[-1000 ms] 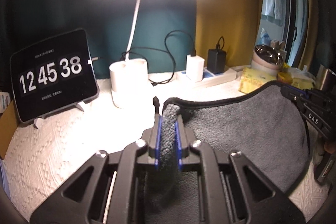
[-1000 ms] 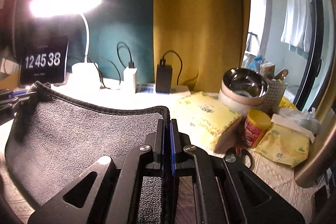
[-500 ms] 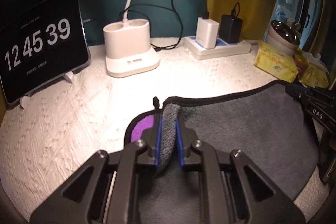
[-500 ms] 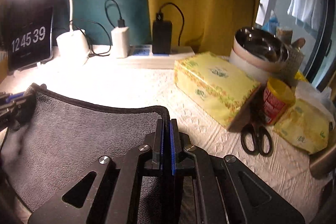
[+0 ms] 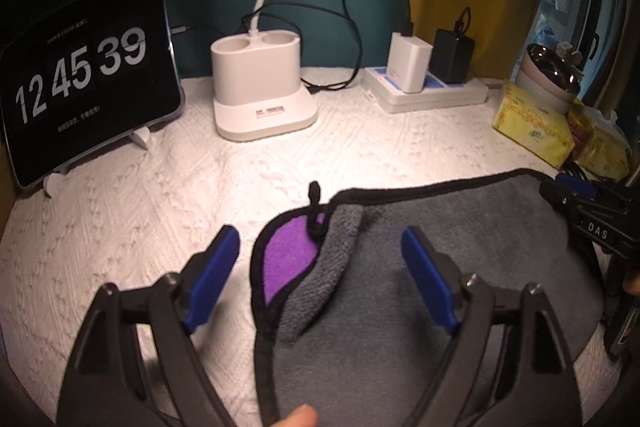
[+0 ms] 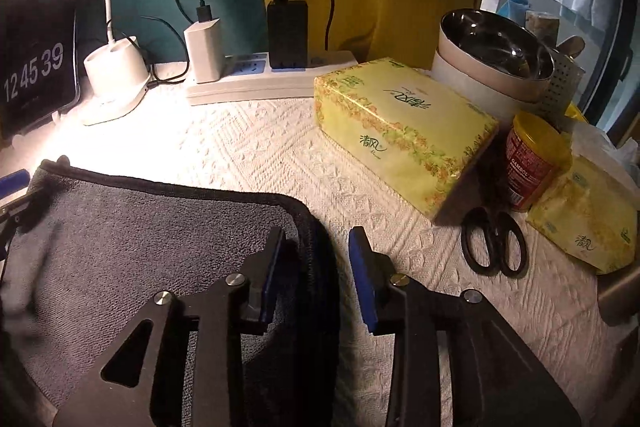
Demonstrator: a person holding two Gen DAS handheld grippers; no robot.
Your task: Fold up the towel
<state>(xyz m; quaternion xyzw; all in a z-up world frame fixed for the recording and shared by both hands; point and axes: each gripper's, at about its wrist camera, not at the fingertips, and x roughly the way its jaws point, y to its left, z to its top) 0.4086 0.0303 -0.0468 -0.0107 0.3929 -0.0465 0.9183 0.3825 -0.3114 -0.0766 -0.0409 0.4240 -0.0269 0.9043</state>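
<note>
A grey towel (image 5: 460, 267) with a black hem lies folded on the white textured cloth. Its near-left corner is turned back and shows the purple underside (image 5: 288, 255) and a black hanging loop (image 5: 314, 211). My left gripper (image 5: 320, 267) is open, its blue pads either side of that corner, not touching it. In the right wrist view the towel (image 6: 140, 239) lies flat, and my right gripper (image 6: 316, 267) is open with the towel's right corner between its pads. The right gripper also shows at the towel's far right in the left wrist view (image 5: 592, 211).
At the back stand a clock tablet (image 5: 84, 75), a white lamp base (image 5: 260, 95) and a power strip with chargers (image 5: 428, 87). To the right are a yellow tissue box (image 6: 404, 131), black scissors (image 6: 492, 247), a red can (image 6: 532, 163), a tissue pack (image 6: 588, 223) and stacked bowls (image 6: 492, 59).
Both grippers lowered the towel edge onto the table and opened, letting go of it. The towel now lies folded flat, its left corner turned back.
</note>
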